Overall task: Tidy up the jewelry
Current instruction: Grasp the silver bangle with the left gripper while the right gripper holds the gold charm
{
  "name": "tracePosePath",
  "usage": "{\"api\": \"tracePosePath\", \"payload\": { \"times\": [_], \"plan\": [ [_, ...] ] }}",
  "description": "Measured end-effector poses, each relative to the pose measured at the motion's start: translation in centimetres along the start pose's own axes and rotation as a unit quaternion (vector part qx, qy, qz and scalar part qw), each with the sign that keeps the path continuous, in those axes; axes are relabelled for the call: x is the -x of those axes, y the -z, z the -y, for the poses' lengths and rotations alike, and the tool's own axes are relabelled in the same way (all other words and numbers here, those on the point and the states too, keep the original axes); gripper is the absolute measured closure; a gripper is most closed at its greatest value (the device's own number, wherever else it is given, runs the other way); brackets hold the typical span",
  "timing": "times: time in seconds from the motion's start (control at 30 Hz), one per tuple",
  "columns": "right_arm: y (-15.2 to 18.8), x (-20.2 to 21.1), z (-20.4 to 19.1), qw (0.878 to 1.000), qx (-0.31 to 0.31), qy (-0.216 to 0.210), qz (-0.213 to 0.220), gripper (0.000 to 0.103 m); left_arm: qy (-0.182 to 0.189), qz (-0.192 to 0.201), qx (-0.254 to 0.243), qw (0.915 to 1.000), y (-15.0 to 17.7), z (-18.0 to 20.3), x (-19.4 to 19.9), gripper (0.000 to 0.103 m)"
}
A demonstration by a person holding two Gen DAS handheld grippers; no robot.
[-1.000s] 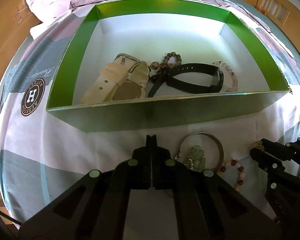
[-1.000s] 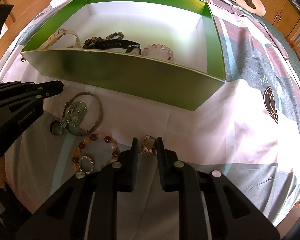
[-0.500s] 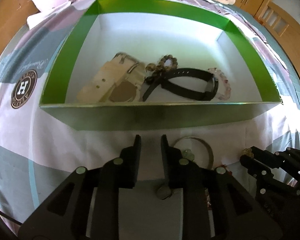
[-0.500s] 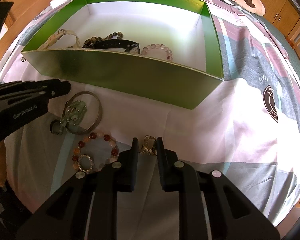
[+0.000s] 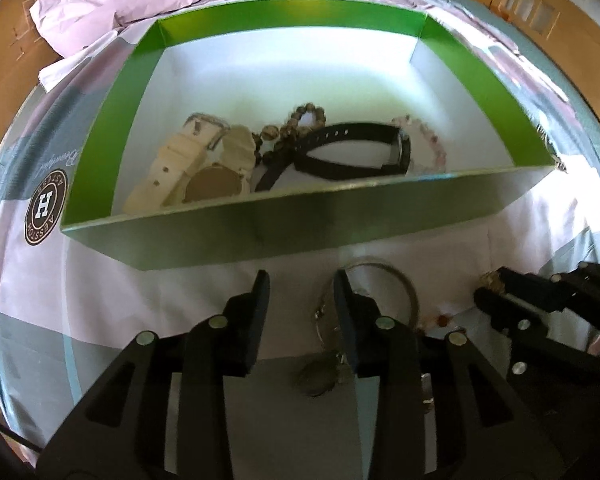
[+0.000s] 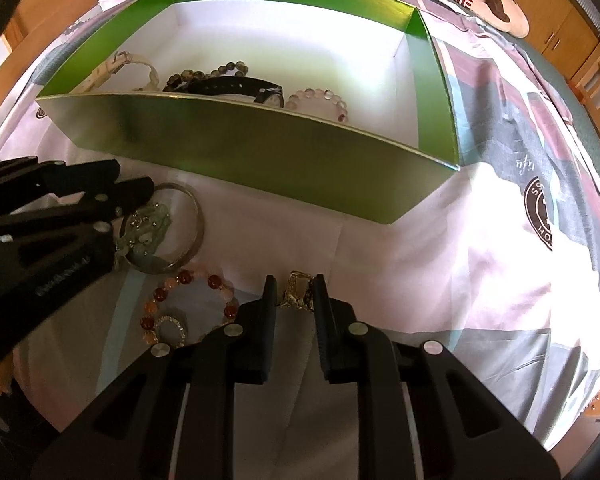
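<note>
- Four loose pieces lie on the bed sheet (image 6: 440, 264) just in front of the green box (image 6: 260, 152): a silver bangle (image 6: 194, 236), a jade pendant (image 6: 148, 228) inside its ring, a beaded bracelet (image 6: 188, 304) and a small gold piece (image 6: 300, 292).
- Left tool (image 5: 302, 280) has just been opening; it stands spread with nothing pinched, beside the bangle and over the pendant's cord and dark fob (image 5: 318, 376).
- Right tool (image 6: 294, 288) stands narrowly parted around the gold piece; whether the pads press it I cannot tell.
- Bangle: likely stiff, smooth and slippery; pinch across its rim.
- Pendant: probably brittle; lift by the cord or metal fitting.
- Bracelet: light and limp; it will sag, so grip one bead.
</note>
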State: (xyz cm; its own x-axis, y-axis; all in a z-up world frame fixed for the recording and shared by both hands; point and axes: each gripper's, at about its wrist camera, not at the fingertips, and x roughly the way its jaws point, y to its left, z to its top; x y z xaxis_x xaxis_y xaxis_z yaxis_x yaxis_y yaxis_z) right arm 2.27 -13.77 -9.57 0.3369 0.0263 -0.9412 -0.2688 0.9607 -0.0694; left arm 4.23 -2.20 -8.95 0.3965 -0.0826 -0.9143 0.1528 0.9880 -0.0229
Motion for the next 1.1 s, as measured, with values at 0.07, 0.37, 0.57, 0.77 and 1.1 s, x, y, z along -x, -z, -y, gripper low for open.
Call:
{"api": "tracePosePath", "payload": {
  "times": [0.07, 0.37, 0.57, 0.77, 1.1],
  "plan": [
    [0.1, 0.0, -0.2, 1.0, 0.001, 0.001, 0.0, 0.085, 0.001, -0.004, 0.0, 1.0, 0.2, -0.2, -0.2, 0.07],
    [0.3, 0.0, -0.1, 1.0, 0.001, -0.001, 0.001, 0.085, -0.012, 0.0, -0.016, 0.9998, 0.2, 0.3, -0.5, 0.077],
    [0.3, 0.2, 0.0, 1.0, -0.001, -0.003, 0.001, 0.085, -0.013, -0.005, -0.04, 0.9991, 0.4, 1.2, -0.2, 0.099],
    [0.2, 1.1, 0.7, 1.0, -0.009, -0.013, 0.015, 0.085, 0.012, 0.01, -0.031, 0.9994, 0.3, 0.9, 1.6, 0.099],
    [-0.8, 7.6, 2.1, 0.99, -0.031, -0.066, 0.123, 0.086, 0.083, 0.095, 0.016, 0.9919, -0.4, -1.6, 8.3, 0.099]
  ]
}}
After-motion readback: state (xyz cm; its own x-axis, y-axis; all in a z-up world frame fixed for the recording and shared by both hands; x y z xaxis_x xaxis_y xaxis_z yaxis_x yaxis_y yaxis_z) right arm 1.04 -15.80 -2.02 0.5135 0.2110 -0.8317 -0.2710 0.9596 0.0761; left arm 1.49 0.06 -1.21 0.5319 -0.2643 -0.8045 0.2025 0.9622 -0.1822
